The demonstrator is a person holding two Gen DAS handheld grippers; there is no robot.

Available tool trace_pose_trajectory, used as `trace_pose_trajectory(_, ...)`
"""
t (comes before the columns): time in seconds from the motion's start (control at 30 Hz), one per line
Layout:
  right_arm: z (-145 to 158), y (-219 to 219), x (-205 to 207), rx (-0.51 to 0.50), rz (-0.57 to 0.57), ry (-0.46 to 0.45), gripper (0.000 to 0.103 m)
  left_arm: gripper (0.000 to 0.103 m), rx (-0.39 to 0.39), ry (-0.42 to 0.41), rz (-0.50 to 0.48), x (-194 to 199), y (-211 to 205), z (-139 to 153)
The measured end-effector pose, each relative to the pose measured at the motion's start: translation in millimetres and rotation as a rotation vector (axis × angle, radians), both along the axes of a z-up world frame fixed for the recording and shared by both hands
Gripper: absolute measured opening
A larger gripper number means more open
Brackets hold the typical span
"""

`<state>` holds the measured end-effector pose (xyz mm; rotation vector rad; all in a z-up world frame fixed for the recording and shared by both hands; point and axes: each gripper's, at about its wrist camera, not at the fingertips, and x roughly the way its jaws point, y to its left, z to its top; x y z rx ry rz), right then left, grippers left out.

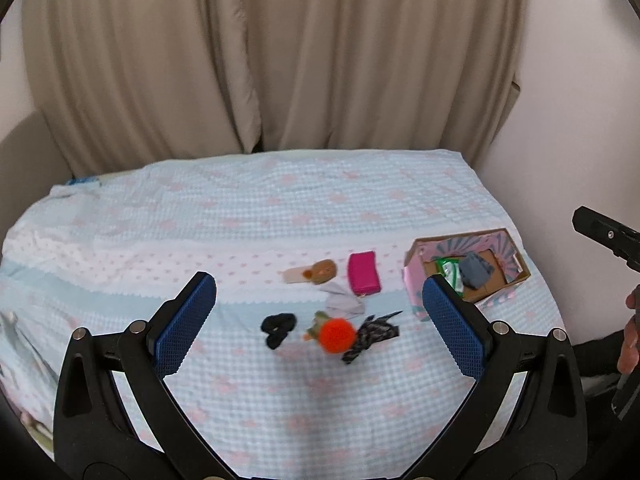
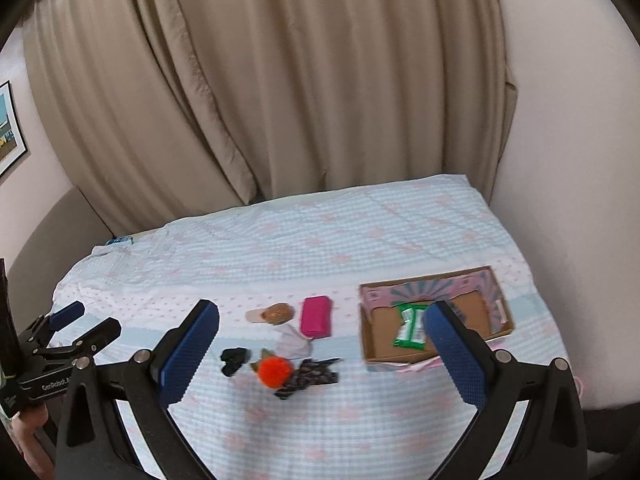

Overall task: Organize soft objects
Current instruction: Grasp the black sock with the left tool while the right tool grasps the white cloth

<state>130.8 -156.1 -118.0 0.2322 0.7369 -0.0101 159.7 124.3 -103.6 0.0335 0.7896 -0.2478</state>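
left gripper (image 1: 320, 308) fingers spread, holding nothing, right gripper (image 2: 322, 334) likewise, orange pompom (image 1: 337, 335) mid-frame on bed (image 1: 240, 224), cardboard box (image 2: 432, 356) right of centre

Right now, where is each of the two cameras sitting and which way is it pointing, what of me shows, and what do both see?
Left wrist: rides the open left gripper above the bed's near edge, looking forward and down across the bedspread toward the curtain; the right hand shows at the right edge.
Right wrist: rides the open right gripper, facing likewise; the left gripper shows at the left edge.
Shared: orange pom-pom, pink pouch, cardboard box.
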Motion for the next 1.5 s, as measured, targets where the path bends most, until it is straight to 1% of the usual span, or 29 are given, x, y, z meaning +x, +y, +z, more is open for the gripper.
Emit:
trace_pose_trajectory(0.2, -18, 53, 22, 0.015, -0.006, 0.009, 0.103, 0.103, -0.024, 0.047, -0.024, 21, 45, -24)
trace_pose_trajectory(0.33, -34, 82, 35, 0.029, -0.035, 0.019, 0.103, 0.103, -0.015, 0.086, -0.058, 41, 65, -50)
trace_pose_trajectory(0.47, -62, 103, 56, 0.027, -0.072, 0.061, 0.103, 0.103, -0.004, 0.117, -0.107, 66, 75, -80)
trace_pose_trajectory(0.6, -105, 118, 81, 0.010, -0.120, 0.109, 0.103, 0.103, 0.012, 0.151, -0.157, 91, 74, -125)
trace_pose_trajectory(0.7, -138, 127, 99, -0.003, -0.138, 0.145, 0.103, 0.103, 0.018, 0.190, -0.181, 110, 70, -167)
trace_pose_trajectory(0.83, -186, 131, 121, -0.021, -0.151, 0.184, 0.103, 0.103, 0.007, 0.237, -0.204, 128, 62, -219)
trace_pose_trajectory(0.93, -223, 129, 136, -0.019, -0.164, 0.221, 0.103, 0.102, 0.016, 0.264, -0.233, 137, 53, -259)
trace_pose_trajectory(0.97, -239, 128, 143, -0.012, -0.169, 0.237, 0.103, 0.102, 0.027, 0.273, -0.244, 140, 48, -274)
trace_pose_trajectory(1.0, -250, 127, 147, -0.011, -0.173, 0.247, 0.103, 0.101, 0.034, 0.280, -0.250, 141, 45, -283)
trace_pose_trajectory(1.07, -275, 127, 157, -0.015, -0.177, 0.269, 0.103, 0.095, 0.047, 0.309, -0.260, 145, 40, -312)
trace_pose_trajectory(1.17, -315, 127, 171, -0.018, -0.173, 0.304, 0.103, 0.094, 0.045, 0.339, -0.245, 150, 39, -344)
trace_pose_trajectory(1.2, -323, 128, 174, -0.018, -0.171, 0.311, 0.102, 0.094, 0.046, 0.342, -0.239, 151, 38, -352)
trace_pose_trajectory(1.23, -333, 128, 178, -0.019, -0.167, 0.318, 0.100, 0.093, 0.048, 0.344, -0.236, 153, 37, -362)
trace_pose_trajectory(1.33, -360, 129, 188, -0.019, -0.160, 0.353, 0.098, 0.092, 0.065, 0.341, -0.239, 157, 32, -383)
trace_pose_trajectory(1.4, -373, 128, 193, -0.021, -0.156, 0.368, 0.098, 0.088, 0.074, 0.351, -0.243, 160, 26, -394)
trace_pose_trajectory(1.47, -384, 125, 198, -0.012, -0.160, 0.393, 0.098, 0.081, 0.084, 0.361, -0.256, 161, 20, -405)
trace_pose_trajectory(1.5, -388, 124, 201, -0.003, -0.161, 0.400, 0.098, 0.080, 0.094, 0.362, -0.257, 161, 17, -408)
